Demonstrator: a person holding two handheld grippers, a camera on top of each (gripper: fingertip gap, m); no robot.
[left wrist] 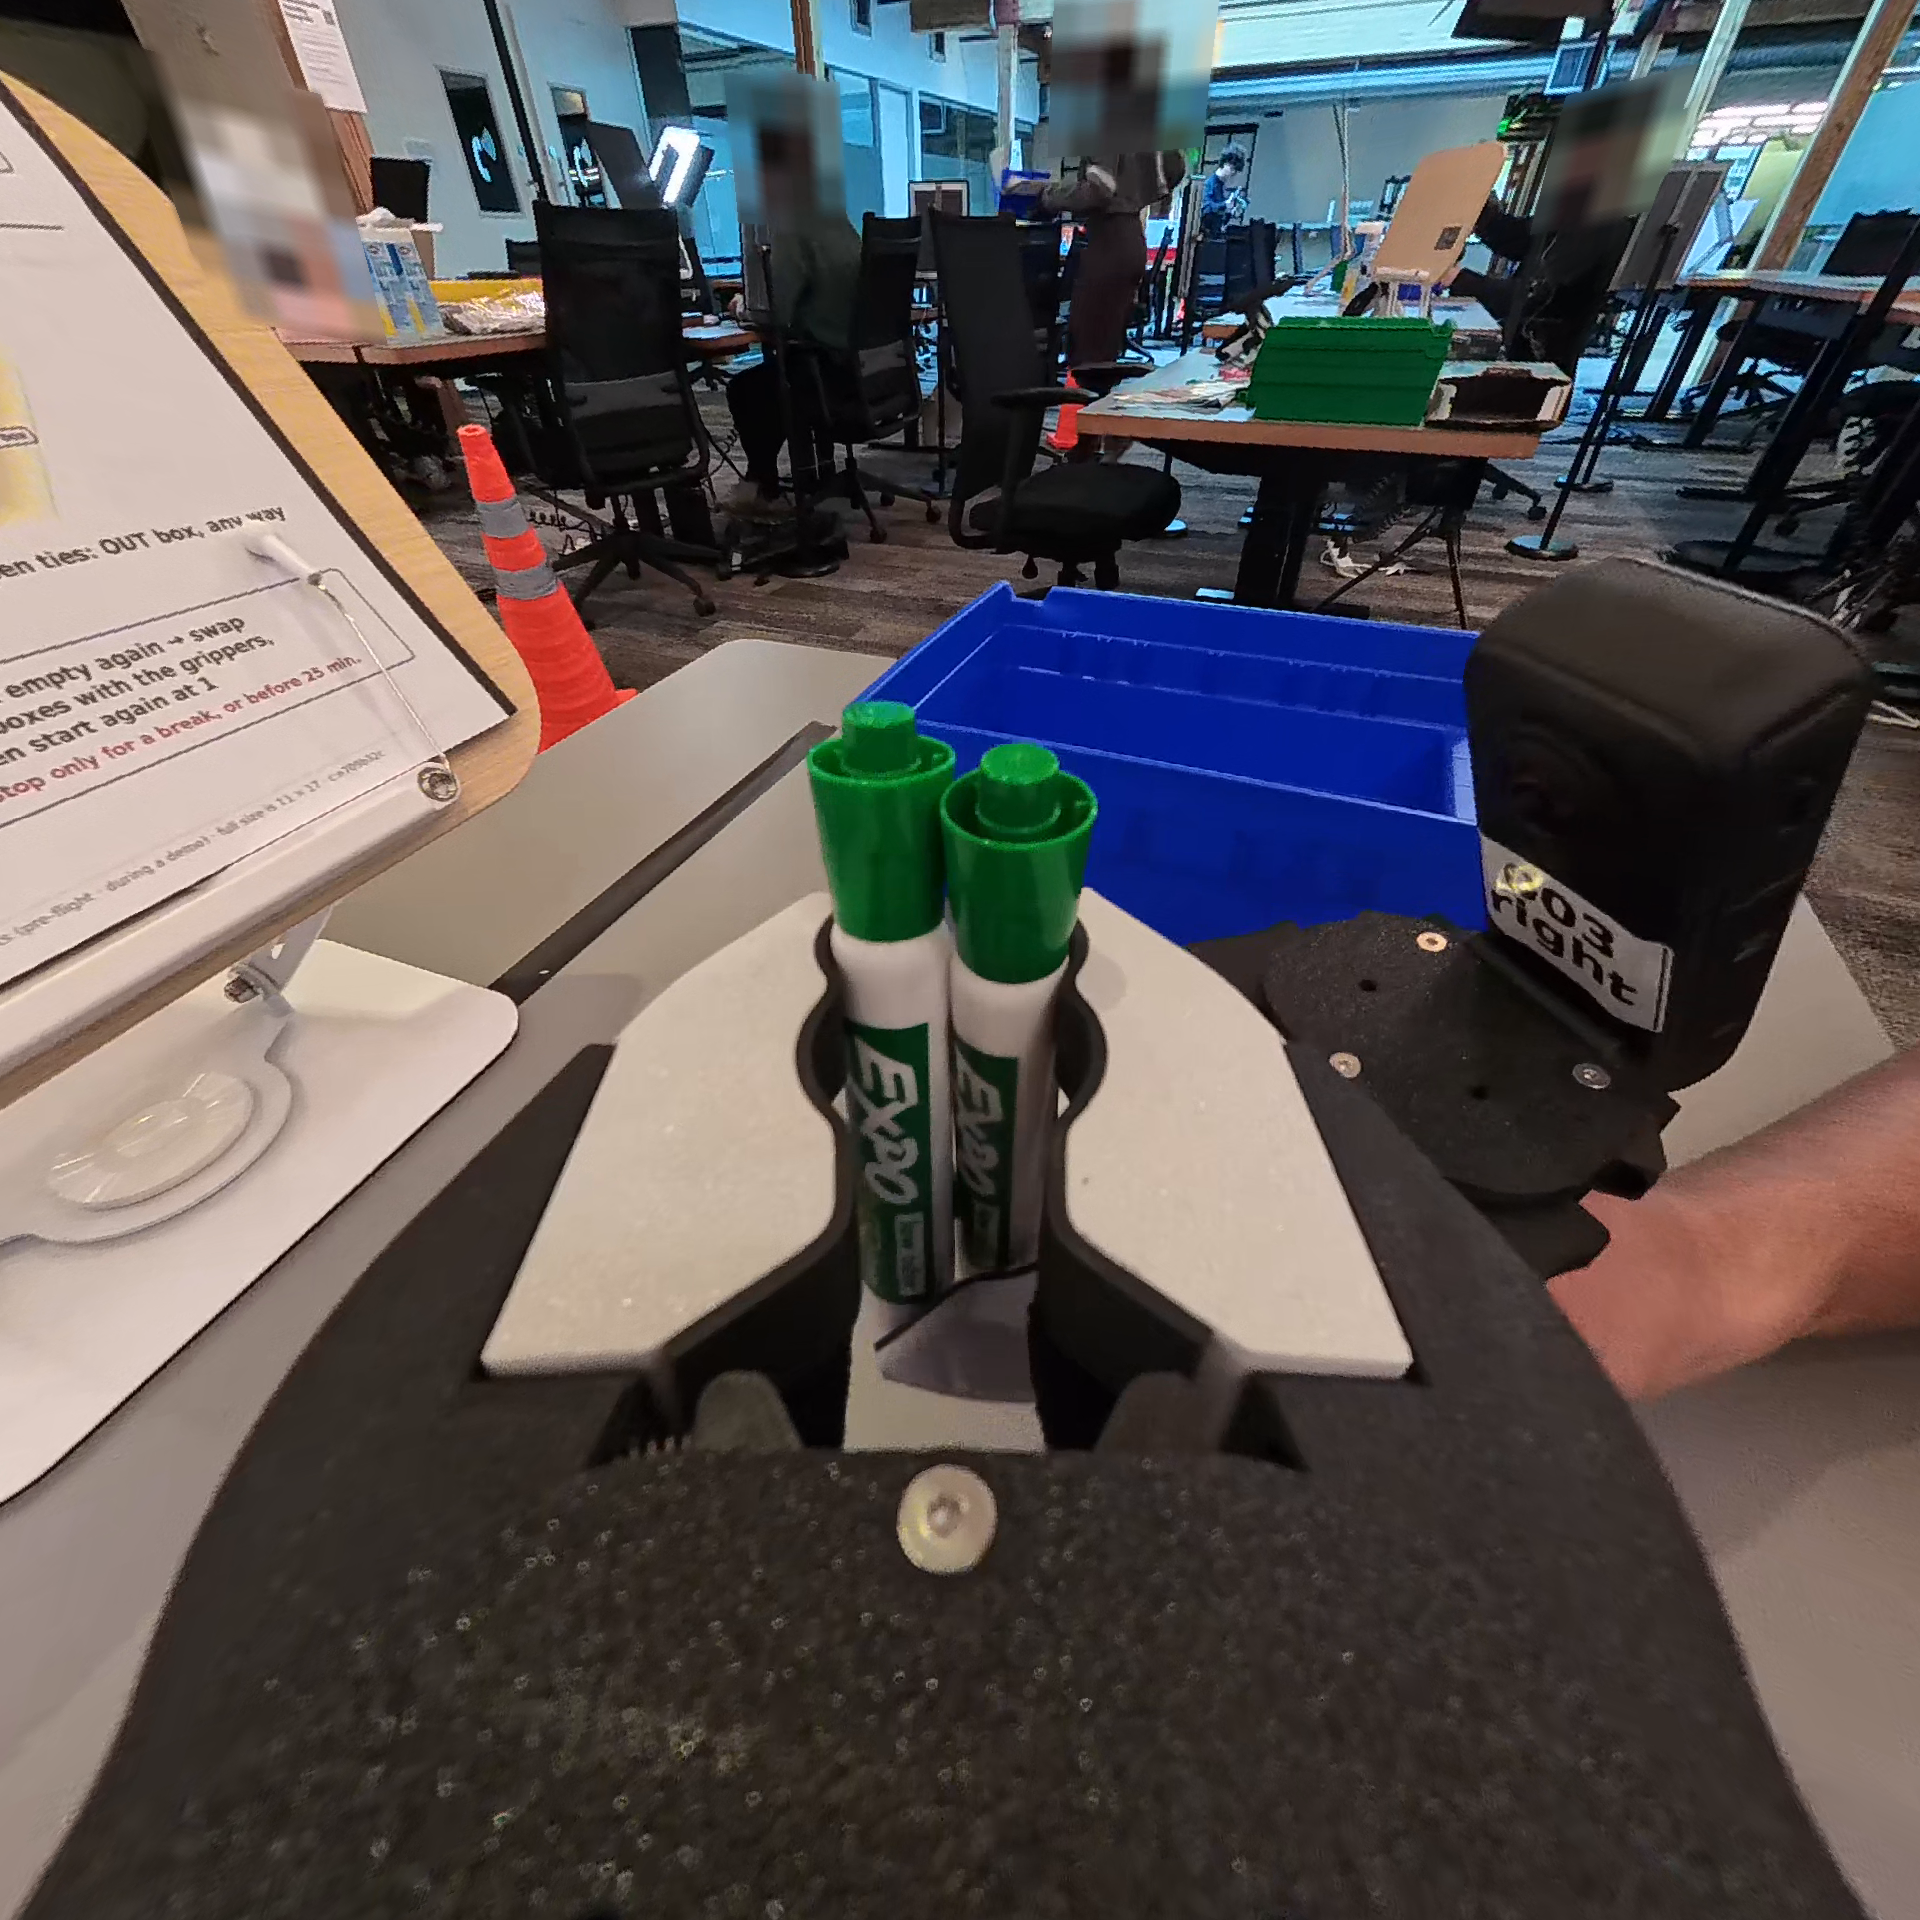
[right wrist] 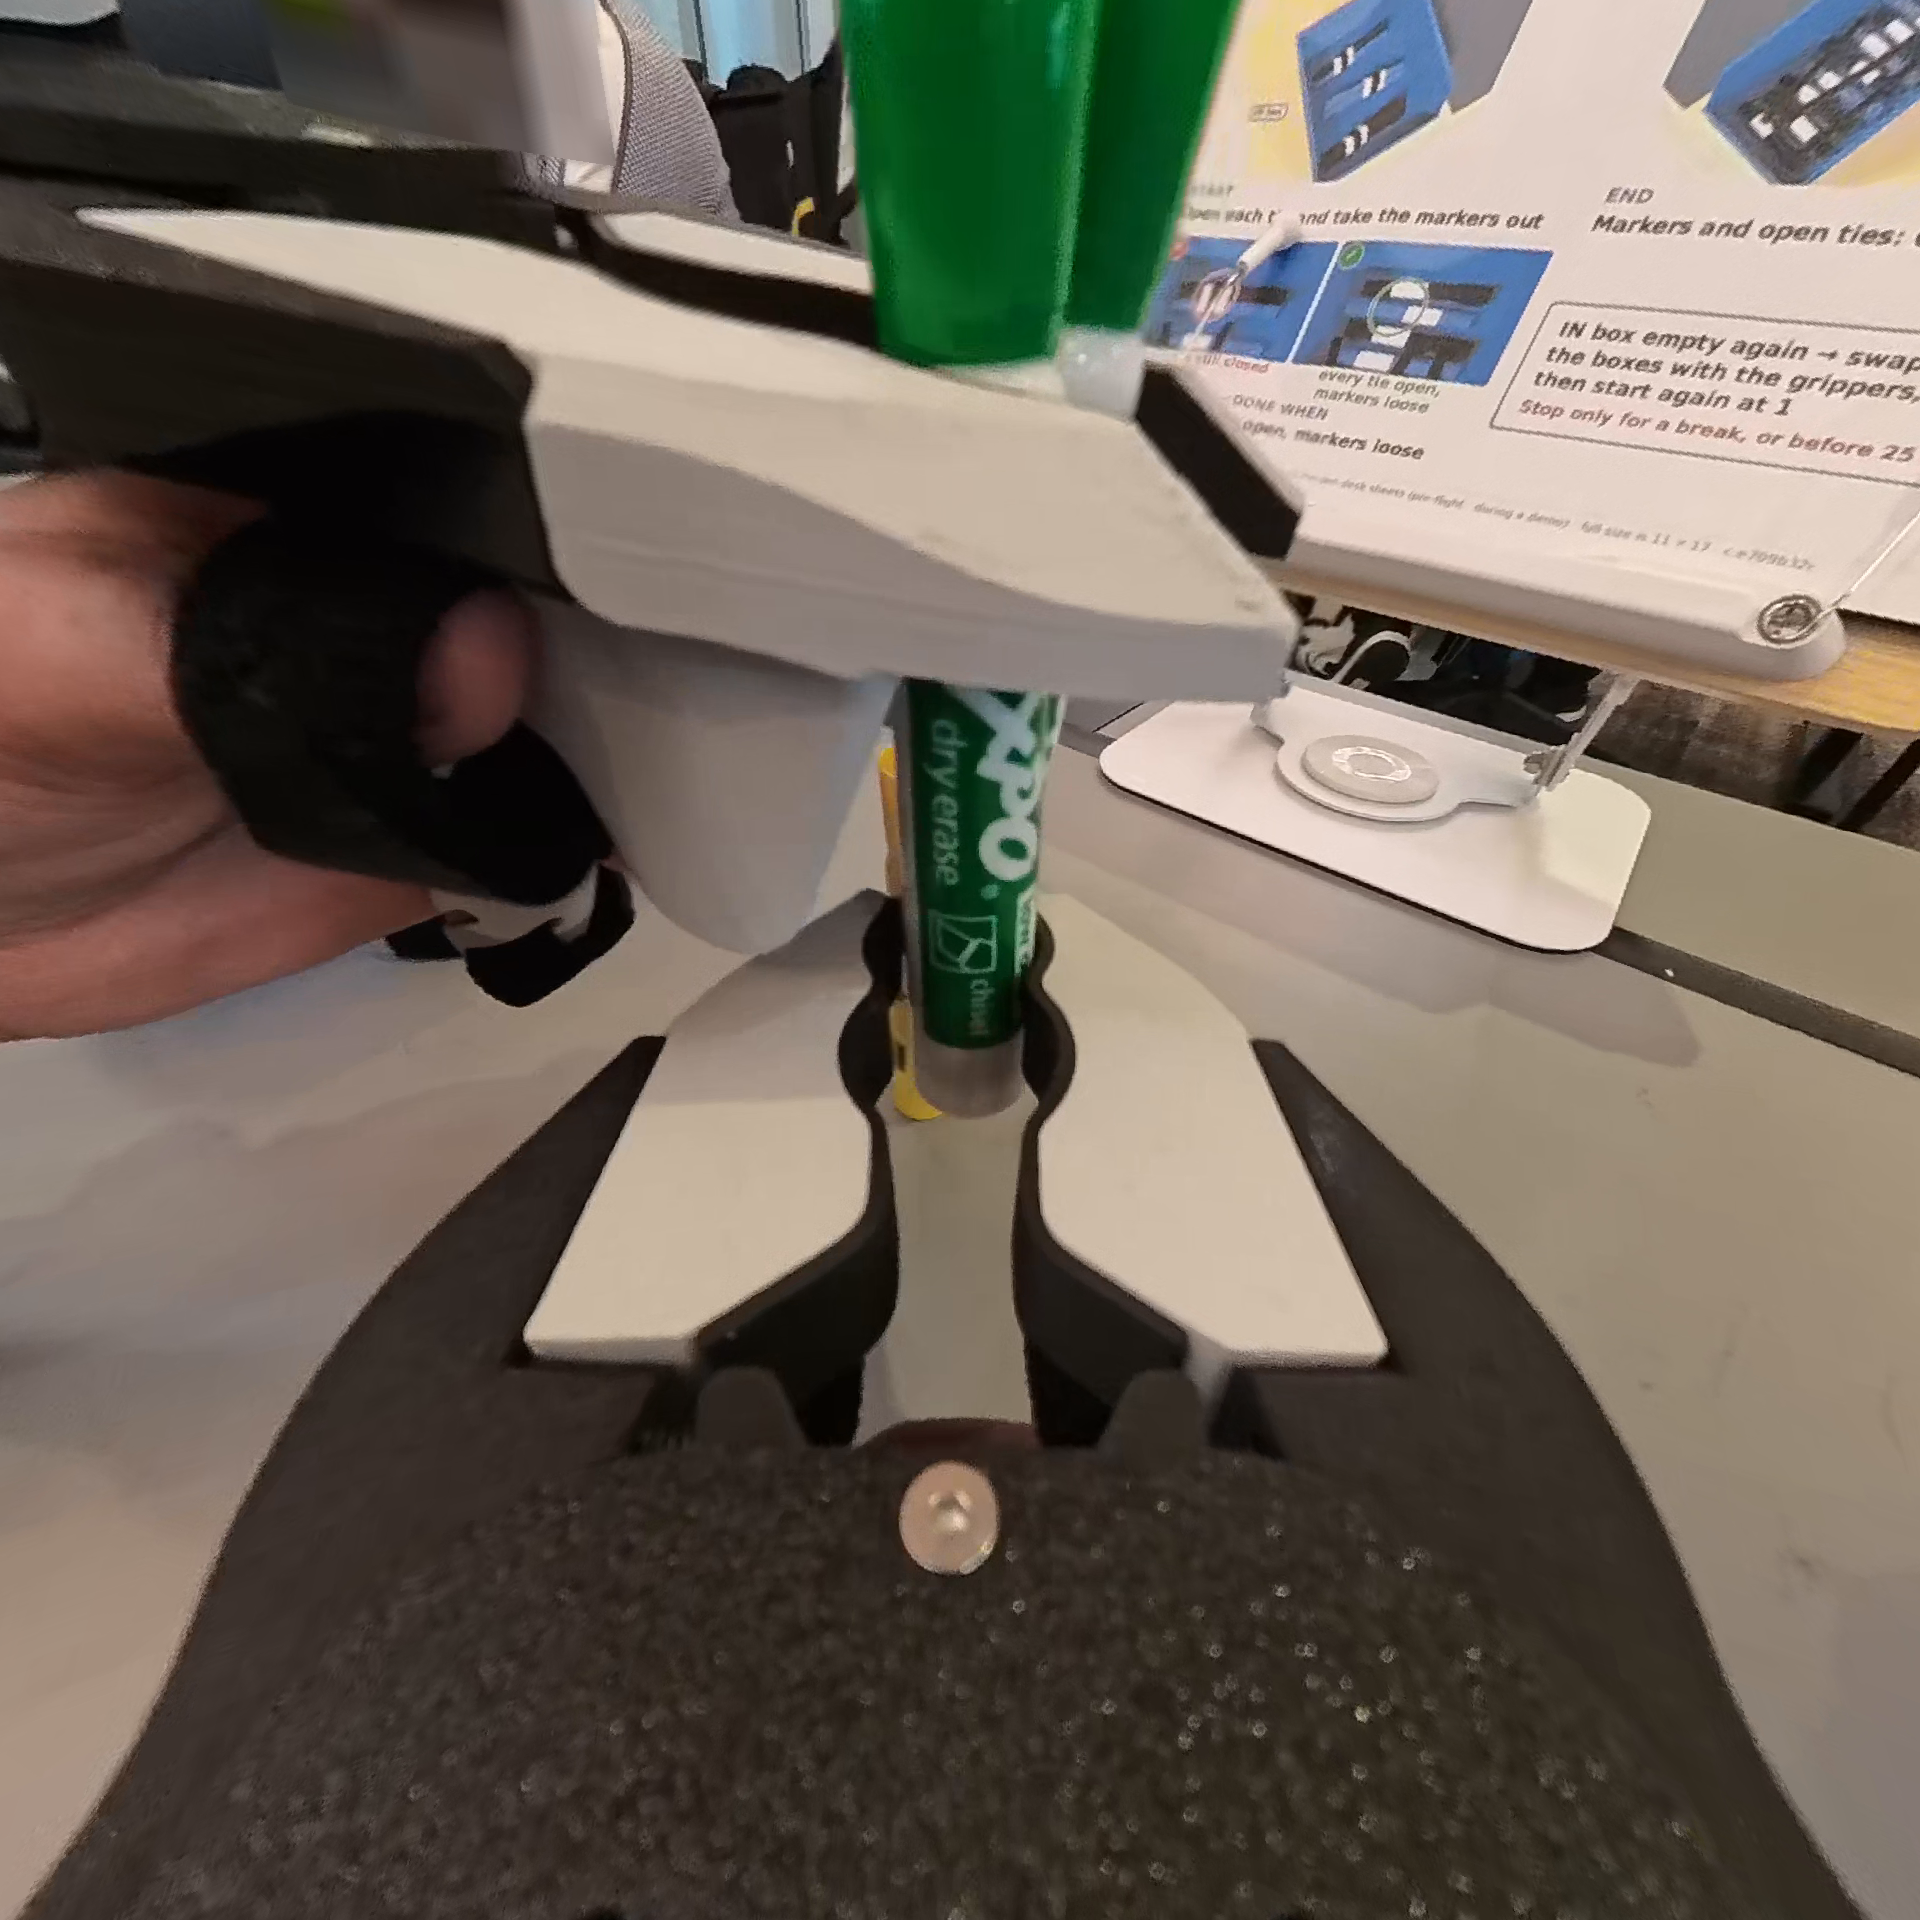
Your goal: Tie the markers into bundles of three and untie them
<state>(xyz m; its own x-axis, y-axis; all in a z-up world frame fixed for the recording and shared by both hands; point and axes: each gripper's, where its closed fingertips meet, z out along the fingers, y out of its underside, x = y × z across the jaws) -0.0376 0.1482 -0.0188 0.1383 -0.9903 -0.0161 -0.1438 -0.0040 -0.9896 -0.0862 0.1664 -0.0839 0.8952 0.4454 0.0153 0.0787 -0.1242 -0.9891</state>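
My left gripper (left wrist: 951, 966) is shut on two green-capped dry-erase markers (left wrist: 894, 935), held side by side and upright, caps up. In the right wrist view the left gripper (right wrist: 1039, 436) crosses from the left, with the green caps (right wrist: 966, 177) above it and a marker barrel (right wrist: 971, 862) hanging below. My right gripper (right wrist: 956, 997) is shut around the bottom end of that barrel, which sits in the round notch of its fingers. A yellow piece (right wrist: 914, 1101) shows just behind the barrel, mostly hidden. The right gripper's camera housing (left wrist: 1662, 810) sits to the right.
A blue bin (left wrist: 1195, 748) stands on the grey table (left wrist: 623, 935) behind the markers. An instruction board on a white stand (left wrist: 208, 623) is at the left, and it also shows in the right wrist view (right wrist: 1662, 312). An orange cone (left wrist: 530, 603) stands on the floor beyond. The left gripper's tips are roughly 8 centimetres from the right gripper's.
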